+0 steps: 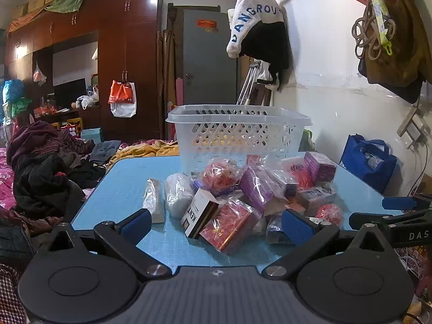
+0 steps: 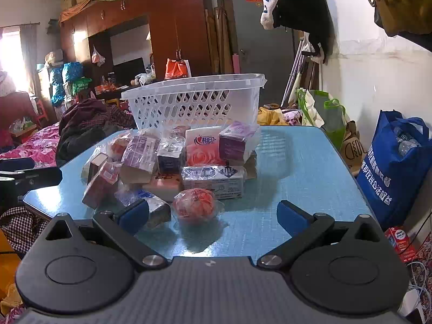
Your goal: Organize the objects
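Observation:
A pile of small wrapped boxes and packets sits on a blue table, in front of a clear perforated plastic basket. In the left wrist view my left gripper is open, its jaws either side of a red box and a black-and-white KENT box, not gripping. In the right wrist view my right gripper is open just before a wrapped red ball; the basket stands behind the pile. A pink tissue pack and purple boxes top the pile.
A bed with heaped dark clothes lies left of the table. A blue bag stands by the white wall on the right. The right gripper's fingers show at the left view's right edge. Bare tabletop lies right of the pile.

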A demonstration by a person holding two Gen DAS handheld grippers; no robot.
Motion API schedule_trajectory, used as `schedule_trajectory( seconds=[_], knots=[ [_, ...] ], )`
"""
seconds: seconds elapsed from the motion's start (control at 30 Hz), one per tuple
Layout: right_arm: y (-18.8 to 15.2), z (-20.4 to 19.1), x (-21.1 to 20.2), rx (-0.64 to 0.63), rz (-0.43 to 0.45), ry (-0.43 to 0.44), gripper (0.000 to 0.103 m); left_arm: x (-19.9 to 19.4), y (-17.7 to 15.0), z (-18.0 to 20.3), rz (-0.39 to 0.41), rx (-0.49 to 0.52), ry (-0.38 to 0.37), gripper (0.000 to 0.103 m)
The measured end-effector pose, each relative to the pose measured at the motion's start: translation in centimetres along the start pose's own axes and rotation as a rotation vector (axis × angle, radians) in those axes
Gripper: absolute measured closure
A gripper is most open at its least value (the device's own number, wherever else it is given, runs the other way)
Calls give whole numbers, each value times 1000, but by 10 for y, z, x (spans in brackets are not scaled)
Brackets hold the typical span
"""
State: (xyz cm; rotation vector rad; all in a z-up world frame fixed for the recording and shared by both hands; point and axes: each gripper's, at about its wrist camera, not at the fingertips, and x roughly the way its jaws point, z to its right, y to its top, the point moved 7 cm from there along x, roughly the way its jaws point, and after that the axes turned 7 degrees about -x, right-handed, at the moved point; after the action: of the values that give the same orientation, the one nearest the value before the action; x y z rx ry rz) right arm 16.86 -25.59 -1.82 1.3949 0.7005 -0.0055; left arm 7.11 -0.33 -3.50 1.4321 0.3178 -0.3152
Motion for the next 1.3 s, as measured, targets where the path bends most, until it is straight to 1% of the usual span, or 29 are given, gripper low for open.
schedule_trajectory(
  seconds=[0.2,0.3,0.4,0.63,0.73,0.8,0.9,1.07,1.17,1.23,1.3],
  knots=[
    [1,0,0,-7,4,-9,0,1,-1,1,6,11,-1,0],
    [0,0,0,-10,4,-13,0,3,-2,6,12,40,-27,0],
    [0,0,0,-15,5,-19,0,4,-3,10,19,63,-19,0],
    [0,2,0,-15,11,-30,0,7,3,1,66,37,11,0],
    [0,2,1,-17,16,-31,0,13,4,-2,88,35,5,0],
    [-1,1,3,-17,20,-27,0,21,1,-2,60,43,12,0],
    [-2,1,5,-9,25,-16,0,28,-2,-9,45,15,18,0],
    [0,3,3,-30,61,-48,0,27,-2,-20,15,-59,-16,0],
    [0,3,3,-31,57,-46,0,25,-3,-17,19,-39,-12,0],
    [-1,0,4,-45,40,-28,0,25,-4,-12,18,-19,-10,0],
    [-2,-3,4,-60,41,-15,0,26,-5,-8,13,-3,-15,0]
  ],
)
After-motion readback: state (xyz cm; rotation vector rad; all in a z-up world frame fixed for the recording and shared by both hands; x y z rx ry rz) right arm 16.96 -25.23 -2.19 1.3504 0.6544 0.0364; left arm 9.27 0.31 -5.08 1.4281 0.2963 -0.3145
